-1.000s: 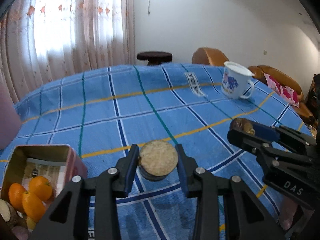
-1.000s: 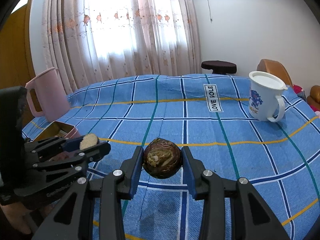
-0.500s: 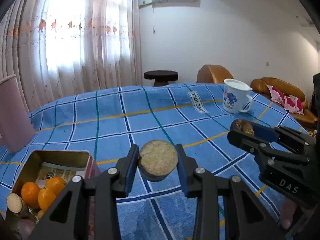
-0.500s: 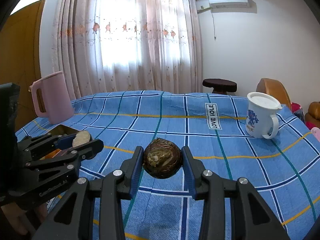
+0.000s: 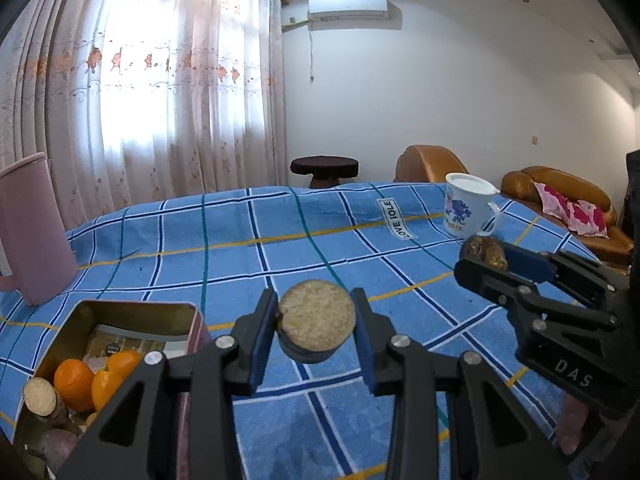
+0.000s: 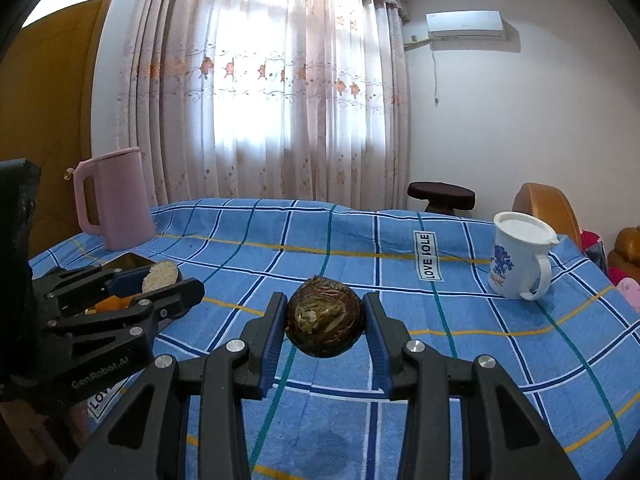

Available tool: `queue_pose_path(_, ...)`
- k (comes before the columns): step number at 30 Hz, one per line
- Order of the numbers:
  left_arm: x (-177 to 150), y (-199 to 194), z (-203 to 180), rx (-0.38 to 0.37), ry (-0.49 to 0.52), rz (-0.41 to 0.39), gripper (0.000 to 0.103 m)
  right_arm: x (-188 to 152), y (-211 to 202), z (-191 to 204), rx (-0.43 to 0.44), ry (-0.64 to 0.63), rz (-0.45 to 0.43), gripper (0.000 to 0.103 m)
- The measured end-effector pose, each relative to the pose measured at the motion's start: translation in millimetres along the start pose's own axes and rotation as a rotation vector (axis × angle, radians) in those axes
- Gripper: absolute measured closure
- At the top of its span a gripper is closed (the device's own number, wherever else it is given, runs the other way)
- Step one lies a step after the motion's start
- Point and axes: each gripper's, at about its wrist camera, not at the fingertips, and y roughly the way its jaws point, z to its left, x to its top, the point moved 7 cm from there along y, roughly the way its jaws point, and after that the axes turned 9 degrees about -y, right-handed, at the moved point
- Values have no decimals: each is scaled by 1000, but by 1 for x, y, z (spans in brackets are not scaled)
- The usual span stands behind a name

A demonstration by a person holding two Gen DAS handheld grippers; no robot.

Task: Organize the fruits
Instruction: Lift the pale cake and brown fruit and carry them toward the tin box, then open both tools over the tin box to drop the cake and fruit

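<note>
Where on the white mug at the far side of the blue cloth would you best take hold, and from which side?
Grip the white mug across its body, coming in from the side away from the handle. It stands upright with the handle sticking out to its right, so the plain left wall is open. Both tongs are full now, so one load must be set down first.

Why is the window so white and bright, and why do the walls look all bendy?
In both wrist views, daylight through the curtains washes the window out to white, while the pieces held in the jaws stay sharp. The fisheye lens bends straight things: in the left wrist view the tablecloth stripes curve, and each picture's corners go black. In the right wrist view, a soft shadow lies on the cloth under the round brown fruit.
</note>
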Motion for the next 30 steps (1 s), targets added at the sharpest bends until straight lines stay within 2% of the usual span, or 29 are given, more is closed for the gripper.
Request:
queue_pose_path(6,-1,-17,14,4,-16,-4,65,4,-1,23,59,-8,1,63)
queue_pose_path(10,3,-32,30,22,-27,-15,65,19,-5,45,108,-24,-20,63)
queue_pose_path(20,3,-62,90,112,-86,-15,65,56,-6,105,250,-47,-52,62)
queue_pose_path(30,-9,-77,144,195,-139,-3,65,53,18,174,375,-93,2,62)
